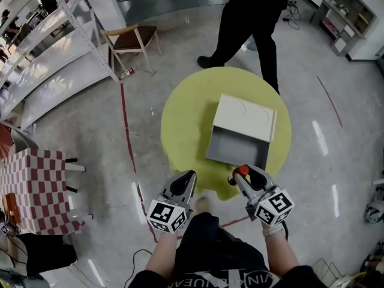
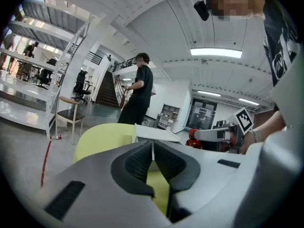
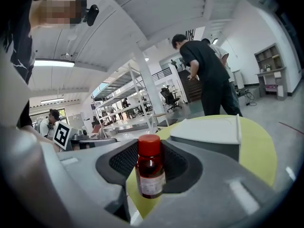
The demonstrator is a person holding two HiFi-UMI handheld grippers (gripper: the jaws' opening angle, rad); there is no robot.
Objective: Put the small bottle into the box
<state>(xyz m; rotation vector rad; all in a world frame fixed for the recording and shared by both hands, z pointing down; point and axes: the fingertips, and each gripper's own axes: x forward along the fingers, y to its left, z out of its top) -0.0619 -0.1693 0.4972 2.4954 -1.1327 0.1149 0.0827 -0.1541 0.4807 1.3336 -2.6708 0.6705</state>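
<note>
Right gripper view: your right gripper (image 3: 151,161) has its jaws pinched on the small bottle (image 3: 151,179), one dark pad on each side of the body. The bottle sits upright between them, with a red cap, a reddish-brown body and a pale label. Beyond it lies the box (image 3: 216,137) on the round yellow-green table (image 3: 259,151), and a person in black (image 3: 206,75) stands at the far side. Head view: the right gripper (image 1: 245,176) holds the bottle (image 1: 241,171) over the near edge of the table (image 1: 186,119), just beside the near rim of the box (image 1: 237,149) and outside it. The box is open, with its grey inside toward you and its pale lid (image 1: 245,117) laid back on the far side. I cannot make out anything inside the box. Your left gripper (image 1: 185,182) hangs near the table's near edge, left of the box and apart from it. Left gripper view: the left gripper (image 2: 152,152) has its jaws pressed together with nothing between them, only a hairline seam showing. To its right the other gripper's marker cube (image 2: 243,120) and the red bottle (image 2: 192,139) are in sight. Surroundings in the head view: a chair (image 1: 133,41) and white shelving (image 1: 54,35) at upper left, and a red-checked cloth (image 1: 36,191) at left.
</note>
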